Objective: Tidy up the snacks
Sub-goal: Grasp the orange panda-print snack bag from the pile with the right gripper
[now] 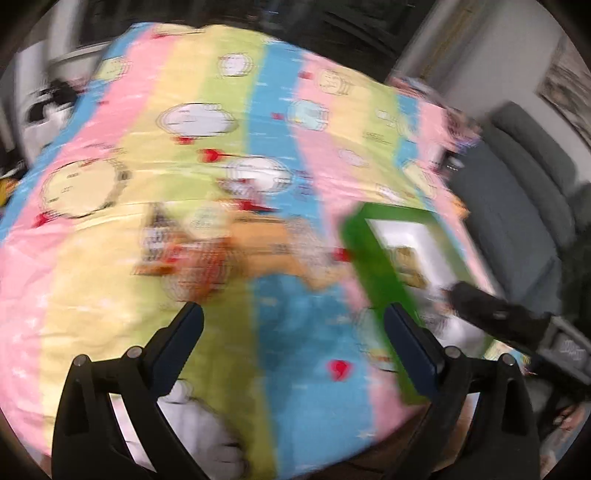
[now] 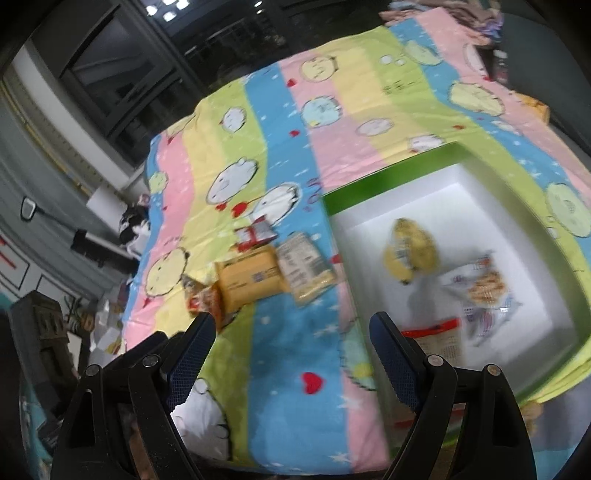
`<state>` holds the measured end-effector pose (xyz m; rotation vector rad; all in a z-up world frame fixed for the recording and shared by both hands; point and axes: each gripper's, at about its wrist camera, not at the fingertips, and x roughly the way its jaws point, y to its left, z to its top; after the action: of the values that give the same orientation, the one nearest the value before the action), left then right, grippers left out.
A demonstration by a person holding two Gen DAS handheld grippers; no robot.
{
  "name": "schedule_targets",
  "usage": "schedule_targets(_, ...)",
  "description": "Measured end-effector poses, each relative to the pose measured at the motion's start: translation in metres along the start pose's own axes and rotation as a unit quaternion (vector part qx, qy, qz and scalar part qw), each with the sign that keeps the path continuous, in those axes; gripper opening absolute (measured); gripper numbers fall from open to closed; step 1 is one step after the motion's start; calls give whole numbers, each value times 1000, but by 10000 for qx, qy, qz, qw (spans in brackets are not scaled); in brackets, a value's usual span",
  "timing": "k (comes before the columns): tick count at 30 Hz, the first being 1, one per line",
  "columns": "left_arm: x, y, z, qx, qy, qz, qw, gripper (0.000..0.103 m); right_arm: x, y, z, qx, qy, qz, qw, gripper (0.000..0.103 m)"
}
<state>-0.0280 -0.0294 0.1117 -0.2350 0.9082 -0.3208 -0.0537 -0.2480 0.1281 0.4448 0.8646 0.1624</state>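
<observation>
A green box [image 2: 369, 188] with a white inside stands on the striped cartoon cloth [image 2: 295, 369] at the right. In it lie a yellow packet [image 2: 410, 251], a clear packet of biscuits [image 2: 484, 288] and a red-edged packet [image 2: 432, 328]. Left of the box, on the cloth, lie a yellow packet [image 2: 251, 280], a pale labelled packet [image 2: 303, 266], a small red-and-white packet [image 2: 255, 234] and an orange-red packet [image 2: 203, 299]. My right gripper [image 2: 291, 325] hangs open and empty near the box's front left corner. The left wrist view is blurred: my left gripper [image 1: 293, 317] is open and empty, short of the packets [image 1: 207, 254], with the green box [image 1: 376, 266] to its right.
A grey sofa [image 1: 517, 192] stands beyond the table's right side. Dark windows [image 2: 122, 85] are behind. A black-and-white thing [image 2: 135, 221] lies off the far left corner. Clothes [image 2: 476, 18] and an orange pack [image 2: 533, 105] sit at the far right edge.
</observation>
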Motion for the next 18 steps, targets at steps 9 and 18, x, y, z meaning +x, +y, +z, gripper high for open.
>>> schedule_targets(9,2,88,-4,-660,-8,94,9978,98,61,43,4,142,286,380,9988,85)
schedule_targets(18,34,99,15,-254,316,-29,9992,98,130,87,8,181,1036,991,9895,85)
